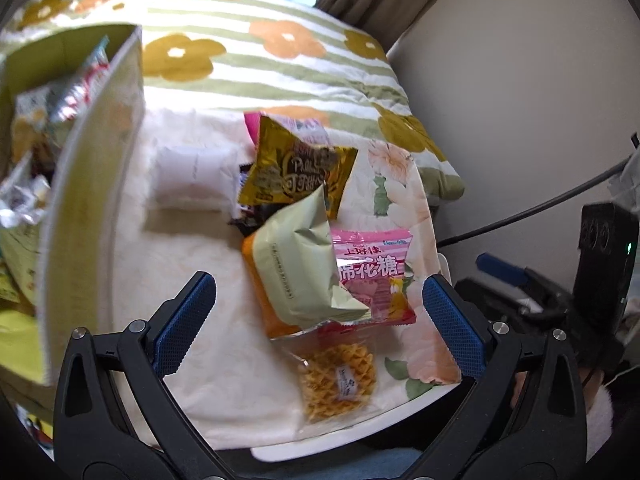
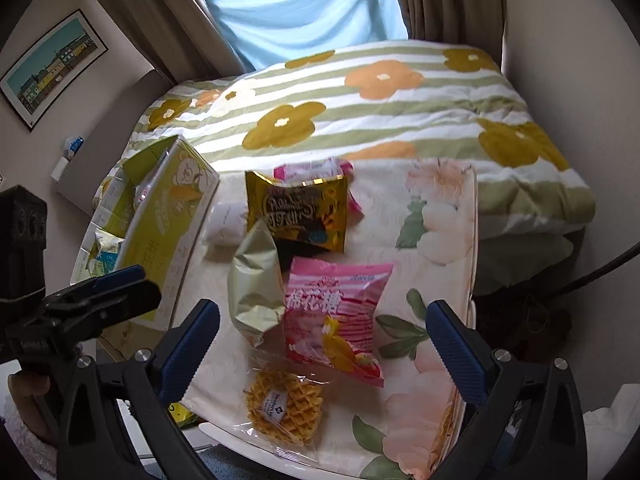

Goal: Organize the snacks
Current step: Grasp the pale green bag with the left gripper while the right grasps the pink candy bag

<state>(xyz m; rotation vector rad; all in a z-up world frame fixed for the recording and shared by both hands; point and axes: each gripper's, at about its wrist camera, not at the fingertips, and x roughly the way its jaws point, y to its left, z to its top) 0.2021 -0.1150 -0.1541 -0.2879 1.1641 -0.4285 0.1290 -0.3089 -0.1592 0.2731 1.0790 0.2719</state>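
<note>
Right wrist: box (image 2: pixel 160 216) beside snacks (image 2: pixel 296 208).

soft daylight from the window (image 2: pixel 296 4) at the far end, washing out the cream cloth (image 1: pixel 192 264) near the box (image 1: pixel 92 184). mild glare on the gold packet (image 2: pixel 298 210). motion blur over box and snacks in the left view, sharper in the right. strong fisheye bending with black corners. faint shadows beneath the packets.
</note>
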